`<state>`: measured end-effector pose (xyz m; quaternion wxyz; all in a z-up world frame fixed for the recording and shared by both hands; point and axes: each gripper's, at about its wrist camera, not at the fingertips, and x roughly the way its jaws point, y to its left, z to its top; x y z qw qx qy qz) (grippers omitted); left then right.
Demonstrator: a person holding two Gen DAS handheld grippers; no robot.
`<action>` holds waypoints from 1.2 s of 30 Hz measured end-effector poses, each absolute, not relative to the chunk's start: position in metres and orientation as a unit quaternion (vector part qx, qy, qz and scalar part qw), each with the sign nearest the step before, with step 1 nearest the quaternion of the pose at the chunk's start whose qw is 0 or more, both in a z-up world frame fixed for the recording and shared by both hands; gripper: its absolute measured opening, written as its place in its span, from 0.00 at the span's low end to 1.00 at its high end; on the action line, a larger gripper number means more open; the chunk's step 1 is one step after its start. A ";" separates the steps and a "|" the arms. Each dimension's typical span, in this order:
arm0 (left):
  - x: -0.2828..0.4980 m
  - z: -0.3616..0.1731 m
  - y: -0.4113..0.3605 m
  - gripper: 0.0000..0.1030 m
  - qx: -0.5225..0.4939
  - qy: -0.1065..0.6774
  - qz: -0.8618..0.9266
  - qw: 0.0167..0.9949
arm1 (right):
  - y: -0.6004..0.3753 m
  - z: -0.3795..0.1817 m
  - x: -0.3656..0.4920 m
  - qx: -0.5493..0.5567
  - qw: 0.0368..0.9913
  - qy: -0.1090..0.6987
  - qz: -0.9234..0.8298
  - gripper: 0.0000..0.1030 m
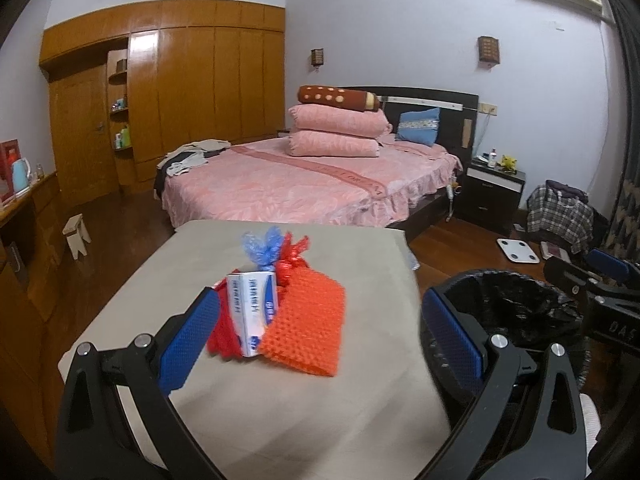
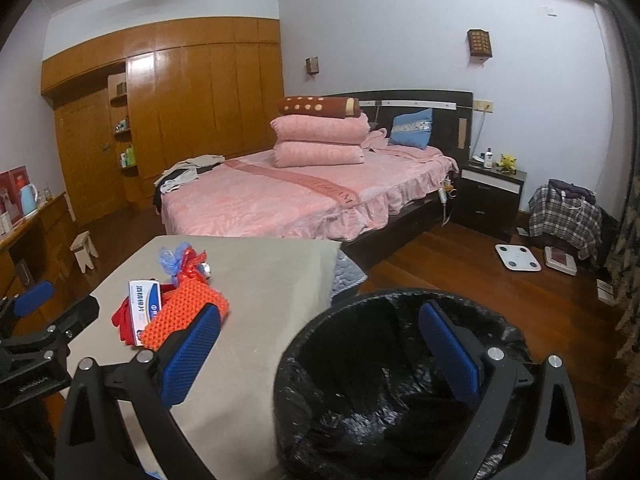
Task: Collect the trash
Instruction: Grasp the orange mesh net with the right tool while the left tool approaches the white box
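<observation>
A pile of trash lies on the beige table (image 1: 280,400): an orange foam net (image 1: 310,326), a white and blue medicine box (image 1: 252,314), red netting (image 1: 222,338), and blue and red wrappers (image 1: 272,250) behind them. My left gripper (image 1: 320,340) is open just in front of the pile, holding nothing. In the right wrist view the same box (image 2: 143,310) and orange net (image 2: 184,318) sit to the left. My right gripper (image 2: 320,352) is open and empty over the black-lined trash bin (image 2: 360,400), which stands off the table's right edge.
A pink bed (image 1: 304,184) stands beyond the table. A dark nightstand (image 2: 490,192) and a chair with plaid clothes (image 2: 566,212) are at the right. A white scale (image 2: 518,258) lies on the wooden floor. A small stool (image 1: 76,234) stands at the left by a wooden cabinet.
</observation>
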<state>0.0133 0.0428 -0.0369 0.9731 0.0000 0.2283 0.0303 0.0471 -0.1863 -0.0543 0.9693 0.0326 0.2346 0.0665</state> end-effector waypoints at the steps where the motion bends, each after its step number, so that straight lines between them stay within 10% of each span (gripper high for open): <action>1: 0.014 -0.039 0.048 0.95 -0.001 0.228 0.036 0.973 | -0.182 -0.056 0.051 0.033 0.969 0.236 0.071 0.94; 36: 0.080 -0.131 0.185 0.89 -0.028 0.310 0.126 0.942 | 0.000 -0.195 0.173 -0.054 0.899 0.389 0.191 0.76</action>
